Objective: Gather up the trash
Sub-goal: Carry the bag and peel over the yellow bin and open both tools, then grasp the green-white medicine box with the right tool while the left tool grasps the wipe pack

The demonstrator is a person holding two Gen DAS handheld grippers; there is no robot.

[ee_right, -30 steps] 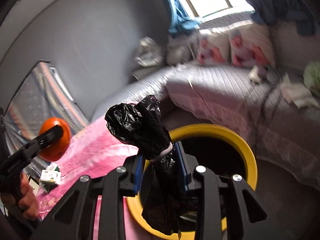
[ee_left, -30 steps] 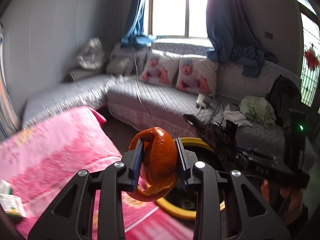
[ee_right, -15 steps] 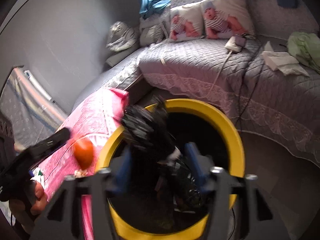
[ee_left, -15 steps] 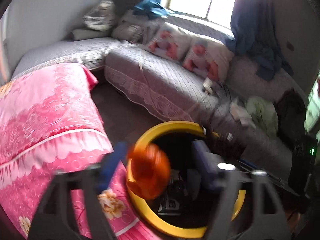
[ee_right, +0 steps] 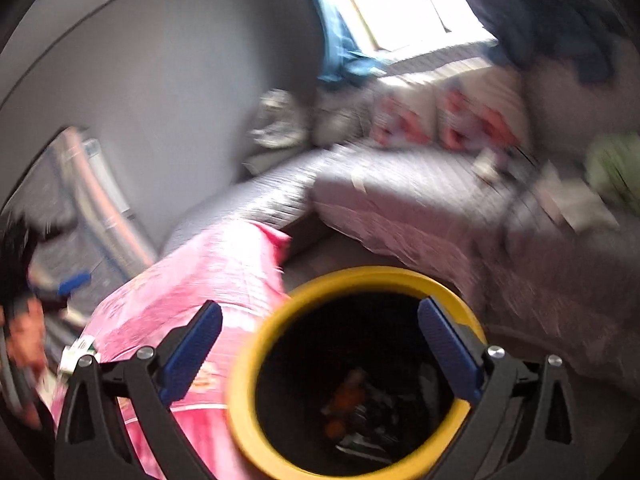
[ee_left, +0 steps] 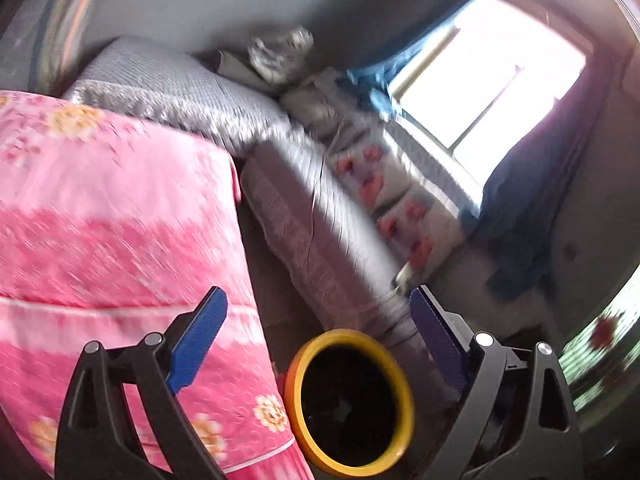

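**A:** Where's the trash right now? Both views are pretty smeared.

**B:** Landmark is the round yellow-rimmed bin with the black liner (ee_right: 356, 376). In the right wrist view there's an orange blob of peel (ee_right: 346, 394) lying down inside it, among some dark crumpled stuff I can't make out.

**A:** And the 2 grippers?

**B:** The right hand-held gripper (ee_right: 320, 344) is spread wide and holding nothing, hanging right above the bin's mouth. The left hand-held gripper (ee_left: 318, 338) is also splayed and holding nothing; in its view the bin (ee_left: 352, 404) sits low between its blue pads (ee_left: 198, 336).

**A:** Anything else around?

**B:** A pink floral cloth (ee_left: 120, 240) draped just left of the bin, touching its rim. A grey quilted sofa (ee_right: 420, 200) behind the bin, with printed white cushions (ee_right: 448, 116) along its back under a bright window (ee_left: 488, 80).
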